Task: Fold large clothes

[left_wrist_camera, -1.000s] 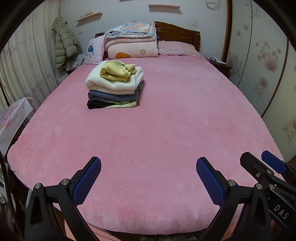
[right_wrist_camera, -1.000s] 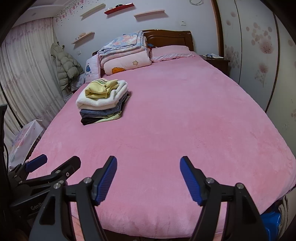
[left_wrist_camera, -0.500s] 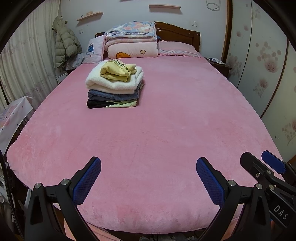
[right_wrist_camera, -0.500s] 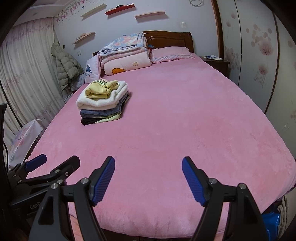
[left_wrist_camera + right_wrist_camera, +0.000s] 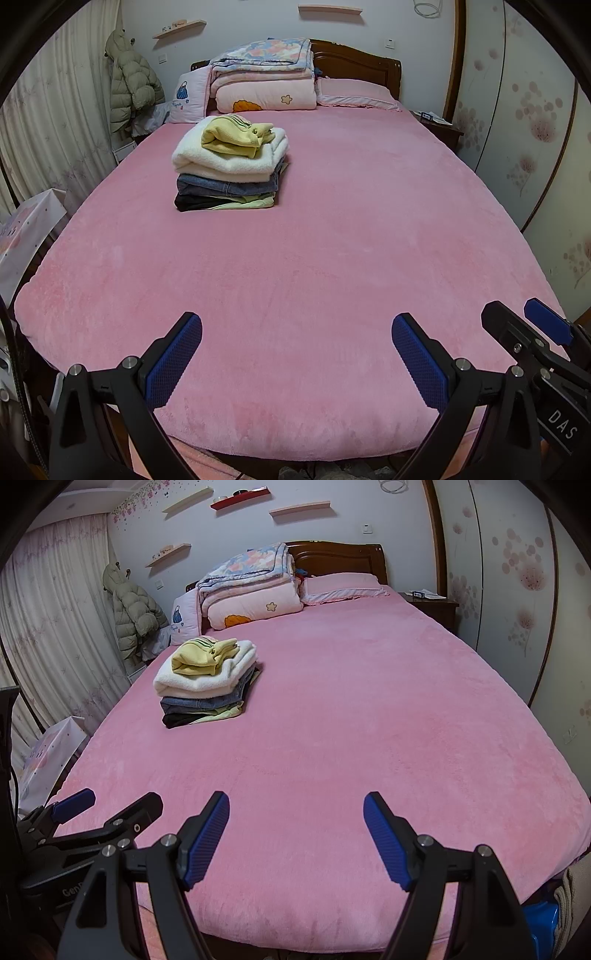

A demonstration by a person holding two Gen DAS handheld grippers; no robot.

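Both grippers hover side by side over the near edge of the bed [image 5: 332, 258], angled down at the pink cover. Left gripper [image 5: 295, 354]: jaws spread wide, nothing between the pads. Right gripper [image 5: 295, 834]: same, wide and empty.

Task items: a stack [image 5: 229, 166] of folded clothes sits on the far left part of the bed, well apart from both grippers. Yellow top [image 5: 236, 138] on a cream fleece [image 5: 221, 162], then jeans [image 5: 225, 188], then dark and pale green pieces at the bottom. No unfolded garment shows on the bed in either view. Judgement: either folding is finished, or the next piece must come from outside the frame.

Risks from here:
- Yellow top sits bunched and off-centre; a nudge to the stack could roll it off.
- Adding a bulky piece could tip the stack, since the soft cover gives underneath.
- Grippers are close together; reaching sideways could knock them into each other.
- Pads could snag the plush cover and drag it along with the garment.
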